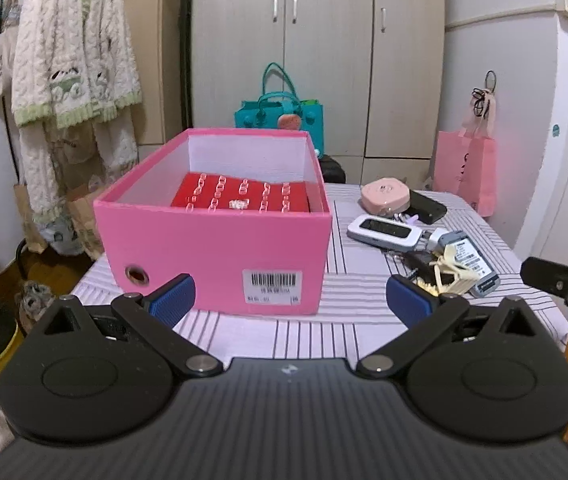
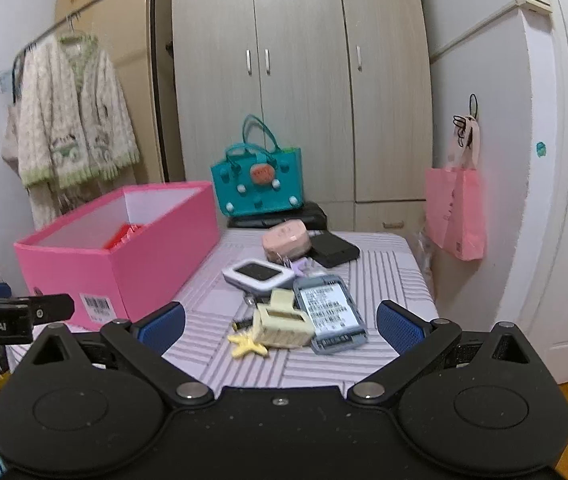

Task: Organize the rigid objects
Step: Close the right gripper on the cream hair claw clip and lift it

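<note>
An open pink box (image 1: pixel 219 248) stands on the left of the striped table (image 1: pixel 308 332), with a red tray (image 1: pixel 239 198) inside. To its right lies a pile: a pink round case (image 1: pixel 384 197), a black block (image 1: pixel 428 207), a white device with a dark screen (image 1: pixel 384 233), a grey-blue labelled case (image 1: pixel 474 266) and a cream hair claw (image 1: pixel 450 274). My left gripper (image 1: pixel 290 300) is open in front of the box. My right gripper (image 2: pixel 279 322) is open just short of the hair claw (image 2: pixel 279 322) and a yellow star clip (image 2: pixel 245 345).
A teal handbag (image 2: pixel 257 184) sits behind the table on a black case. A pink paper bag (image 2: pixel 456 212) hangs on the wall at right. A robe hangs on a rack at left. Wardrobe doors stand behind. The pink box (image 2: pixel 119 256) occupies the table's left half.
</note>
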Demonstrator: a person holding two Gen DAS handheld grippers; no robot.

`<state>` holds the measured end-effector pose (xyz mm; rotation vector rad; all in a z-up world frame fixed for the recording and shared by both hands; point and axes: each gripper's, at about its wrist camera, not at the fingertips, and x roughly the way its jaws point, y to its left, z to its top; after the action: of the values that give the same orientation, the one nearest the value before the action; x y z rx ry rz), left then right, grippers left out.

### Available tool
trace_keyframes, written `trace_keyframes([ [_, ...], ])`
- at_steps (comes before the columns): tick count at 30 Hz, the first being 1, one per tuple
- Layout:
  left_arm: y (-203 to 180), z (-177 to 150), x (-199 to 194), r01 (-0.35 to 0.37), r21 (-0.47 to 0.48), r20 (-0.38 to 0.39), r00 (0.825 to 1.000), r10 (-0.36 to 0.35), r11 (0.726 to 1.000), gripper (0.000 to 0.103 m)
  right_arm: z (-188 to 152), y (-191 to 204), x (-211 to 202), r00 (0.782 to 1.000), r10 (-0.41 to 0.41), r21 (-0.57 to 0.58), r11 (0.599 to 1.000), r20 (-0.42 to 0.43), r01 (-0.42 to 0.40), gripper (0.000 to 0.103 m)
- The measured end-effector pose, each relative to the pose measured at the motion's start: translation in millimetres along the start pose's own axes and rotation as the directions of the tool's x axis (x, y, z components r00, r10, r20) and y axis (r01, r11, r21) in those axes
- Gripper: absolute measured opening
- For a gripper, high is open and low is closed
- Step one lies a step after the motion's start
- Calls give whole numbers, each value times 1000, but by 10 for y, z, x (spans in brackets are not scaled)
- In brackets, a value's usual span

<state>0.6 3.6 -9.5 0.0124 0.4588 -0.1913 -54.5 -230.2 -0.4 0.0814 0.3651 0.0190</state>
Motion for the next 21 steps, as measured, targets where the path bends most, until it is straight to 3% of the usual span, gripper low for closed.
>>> trace_keyframes([
  [2, 37, 82, -26, 16, 36, 10, 1000, -17, 999, 103, 20, -46, 46, 999, 48, -20, 999, 10, -48, 103],
  [7, 148, 336, -69, 79, 140, 7, 997, -81, 987, 103, 103, -144, 286, 987, 135, -22, 990, -83, -137, 103],
  [12, 212, 542, -51, 40, 219, 43, 998, -50, 975, 103, 167, -186, 488, 978, 156, 1, 987, -135, -158, 101],
  [18, 391, 743, 158, 41, 229, -29, 999, -35, 973, 102, 79, -272, 818, 946, 223, 80, 974, -236, -210, 88],
  [21, 559, 855, 357, 121, 171, -143, 985, -97, 978, 100, 50, -274, 961, 936, 219, 75, 976, -274, -206, 83],
])
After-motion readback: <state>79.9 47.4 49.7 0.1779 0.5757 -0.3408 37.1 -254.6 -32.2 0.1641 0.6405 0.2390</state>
